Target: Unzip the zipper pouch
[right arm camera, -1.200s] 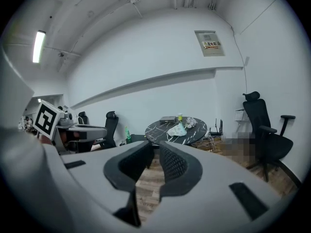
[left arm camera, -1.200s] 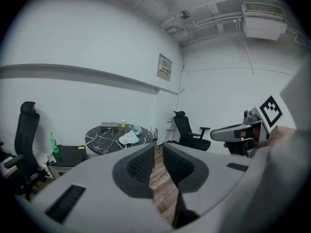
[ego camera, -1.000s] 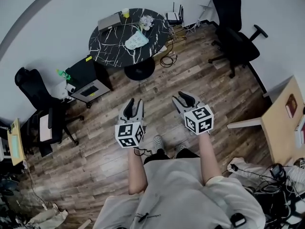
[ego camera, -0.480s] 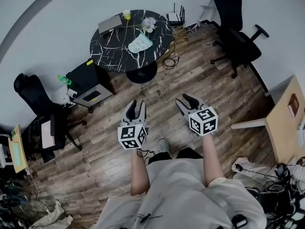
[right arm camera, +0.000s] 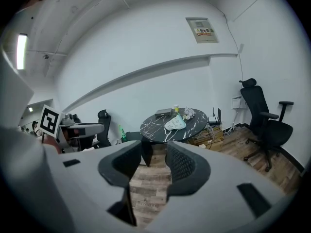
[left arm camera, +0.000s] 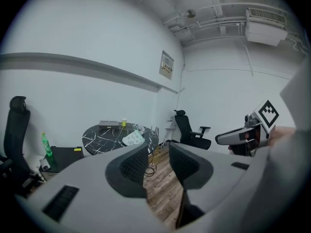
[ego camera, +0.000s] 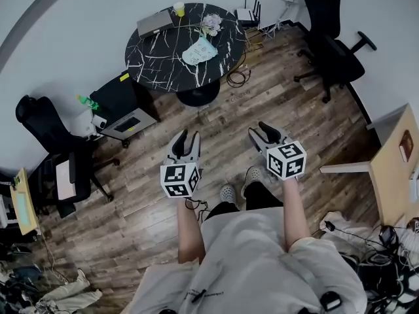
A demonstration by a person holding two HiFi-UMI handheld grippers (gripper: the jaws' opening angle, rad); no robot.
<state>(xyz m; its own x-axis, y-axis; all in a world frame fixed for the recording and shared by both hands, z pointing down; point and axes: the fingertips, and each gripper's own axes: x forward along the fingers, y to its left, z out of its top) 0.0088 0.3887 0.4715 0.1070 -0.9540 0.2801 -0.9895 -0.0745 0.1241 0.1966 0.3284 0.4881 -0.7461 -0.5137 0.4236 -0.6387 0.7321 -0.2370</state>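
Observation:
The zipper pouch (ego camera: 200,50), pale mint and white, lies on the round black marble table (ego camera: 157,57) across the room; it also shows as the pouch (left arm camera: 132,139) and the pouch (right arm camera: 175,123) in the gripper views. Both grippers hang in the air over the wooden floor, well short of the table. My left gripper (ego camera: 185,138) points toward it, jaws open and empty (left arm camera: 158,154). My right gripper (ego camera: 267,131) is also open with nothing between its pads (right arm camera: 154,152); its jaws have just been opening.
A laptop (ego camera: 152,23), a yellow cup (ego camera: 179,8) and a flower bunch (ego camera: 211,25) share the table. A black cabinet (ego camera: 124,110) stands left of it, cables (ego camera: 237,77) to its right. Office chairs (ego camera: 335,41) (ego camera: 46,126) flank the room; a wooden desk (ego camera: 393,159) is at right.
The person has taken a step and both grippers have travelled forward toward the table, a little lower. The right gripper's jaws stand wider than before.

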